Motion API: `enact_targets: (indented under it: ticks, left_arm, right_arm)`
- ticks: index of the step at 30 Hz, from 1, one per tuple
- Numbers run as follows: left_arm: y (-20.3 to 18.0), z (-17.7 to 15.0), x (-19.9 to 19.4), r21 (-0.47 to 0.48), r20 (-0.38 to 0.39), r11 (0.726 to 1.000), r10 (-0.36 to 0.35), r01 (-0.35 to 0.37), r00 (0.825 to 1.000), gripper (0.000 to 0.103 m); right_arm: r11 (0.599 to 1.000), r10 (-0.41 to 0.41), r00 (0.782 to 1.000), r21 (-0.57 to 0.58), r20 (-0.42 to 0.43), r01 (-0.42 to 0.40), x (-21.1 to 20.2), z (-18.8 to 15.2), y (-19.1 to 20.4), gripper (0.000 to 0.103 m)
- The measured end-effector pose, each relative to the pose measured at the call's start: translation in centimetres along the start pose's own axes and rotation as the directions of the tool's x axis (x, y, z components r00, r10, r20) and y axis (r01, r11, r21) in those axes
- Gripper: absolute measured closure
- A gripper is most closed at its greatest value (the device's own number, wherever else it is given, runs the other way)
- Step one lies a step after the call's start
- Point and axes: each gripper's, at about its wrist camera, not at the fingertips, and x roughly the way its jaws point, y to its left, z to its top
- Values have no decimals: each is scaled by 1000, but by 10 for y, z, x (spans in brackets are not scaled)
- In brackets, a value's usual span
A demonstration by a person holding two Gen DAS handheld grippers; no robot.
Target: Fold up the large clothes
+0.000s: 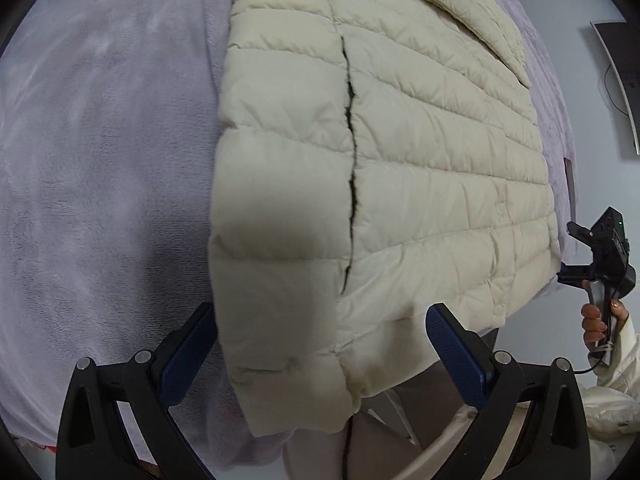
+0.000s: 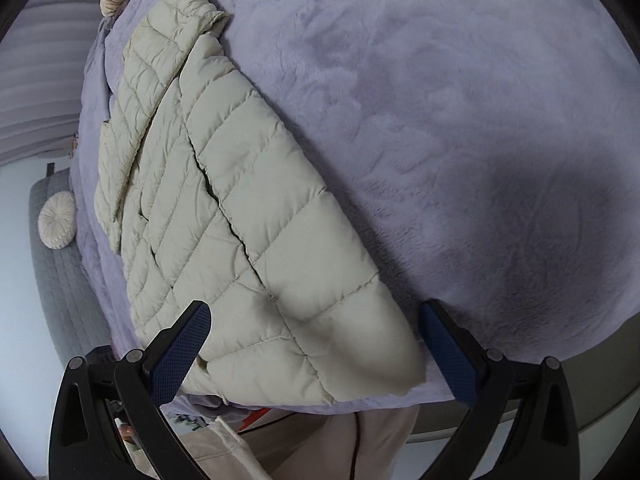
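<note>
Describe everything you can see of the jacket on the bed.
The jacket is a cream quilted puffer, its shiny fabric stitched into horizontal padded bands. It lies flat on the lilac blanket, already folded: a panel is turned over the body, leaving a dark slit along the overlap, and a sleeve lies across the far end. Snap buttons dot one edge. The hem reaches the bed's near edge and overhangs it slightly. Both the left tongs and right tongs are open around the hem, not gripping it.
</note>
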Motion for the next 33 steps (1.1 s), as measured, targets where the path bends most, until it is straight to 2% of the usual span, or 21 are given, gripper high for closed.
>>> enact_targets:
  ticks: [6, 9, 10, 11, 12, 13, 14, 15, 16, 18, 20, 25, 27, 29, 33]
  left_arm:
    - [-18, -2, 3, 34, -14, 997, -64, 64, 998, 0]
    - [-22, -4, -1, 46, -2, 996, -73, 73, 997, 2]
    - [-22, -4, -2, 49, 3, 997, -66, 65, 998, 15]
    - [-20, -5, -4, 54, 2, 998, -41, 41, 999, 38]
    - [-20, -4, -2, 63, -7, 998, -8, 8, 1000, 50]
    - [-18, -3, -1, 75, -11, 997, 21, -20, 1000, 74]
    - [-14, -2, -2, 81, -12, 996, 27, -26, 1000, 81]
    - [-11, -2, -4, 84, -9, 996, 9, -8, 1000, 84]
    - [-6, -2, -7, 88, -5, 996, -11, 12, 1000, 88]
    - [-3, -3, -17, 105, -1, 994, -38, 38, 999, 88]
    - [-2, -2, -29, 112, 2, 989, -93, 93, 996, 88]
    - [2, 9, -61, 69, 37, 961, -269, 266, 962, 88]
    - [5, 19, -76, 37, 77, 951, -310, 308, 948, 88]
    - [8, 32, -93, 8, 134, 938, -345, 347, 929, 88]
    - [5, 70, -130, -5, 269, 928, -357, 372, 895, 88]
  right_arm:
    - [985, 169, 986, 32, 1, -169, 12, -13, 10, 0]
    - [979, 201, 980, 20, 11, -201, 17, -22, 20, 0]
    - [978, 209, 978, 20, 15, -210, 17, -25, 22, 0]
    - [977, 212, 977, 21, 23, -213, 17, -29, 24, 0]
    - [978, 208, 977, 24, 35, -209, 17, -32, 26, 2]
    - [979, 203, 978, 27, 49, -204, 18, -35, 28, 12]
    - [979, 197, 979, 33, 58, -199, 19, -36, 31, 24]
    - [982, 181, 981, 47, 62, -184, 21, -38, 32, 62]
    - [985, 156, 986, 69, 59, -160, 23, -38, 30, 92]
    - [985, 148, 986, 80, 72, -153, 22, -41, 30, 92]
    - [983, 168, 981, 51, 94, -174, 15, -43, 37, 92]
    - [948, 315, 941, 9, 121, -318, -9, -38, 57, 93]
    - [931, 365, 923, -18, 120, -366, -19, -29, 71, 93]
    - [922, 386, 915, -53, 120, -383, -30, -15, 88, 93]
    - [903, 424, 898, -126, 116, -410, -47, 27, 127, 93]
